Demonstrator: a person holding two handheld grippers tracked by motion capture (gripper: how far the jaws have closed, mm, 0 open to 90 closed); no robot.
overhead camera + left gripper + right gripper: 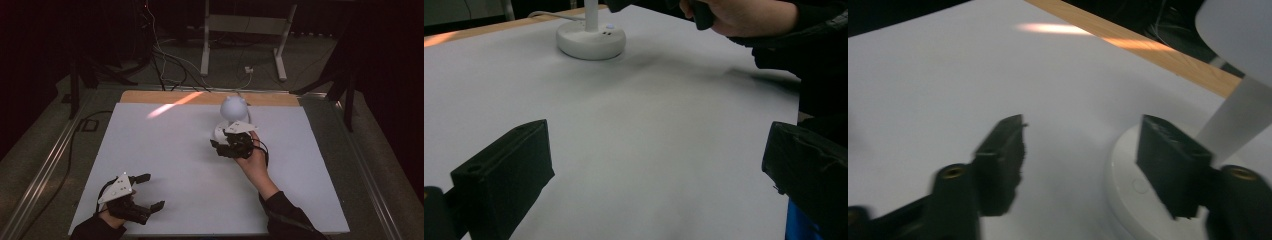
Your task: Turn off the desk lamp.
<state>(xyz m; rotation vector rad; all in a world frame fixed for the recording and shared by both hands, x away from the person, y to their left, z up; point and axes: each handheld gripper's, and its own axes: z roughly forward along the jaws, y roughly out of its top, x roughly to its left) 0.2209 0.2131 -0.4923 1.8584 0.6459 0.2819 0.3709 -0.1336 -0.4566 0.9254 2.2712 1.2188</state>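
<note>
Bench (165, 165) under white sheeting is sitting in a dark, cable-strewn room. White lamp (231, 117) is standing far right; right gripper (231, 146), jaws apart, is hovering beside its base. Left gripper (150, 192) is resting near-left, jaws apart, empty.

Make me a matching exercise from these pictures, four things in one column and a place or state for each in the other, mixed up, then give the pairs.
Things:
1. lamp
2. left gripper
3. right gripper
4. wooden strip

Places or states:
A. open, at the table's near left corner
B. along the far edge of the white table
C. open, fingers just above the round base
D. white, standing at the far middle, round head on top

Pairs: 1-D, 2-A, 3-C, 4-B
</note>
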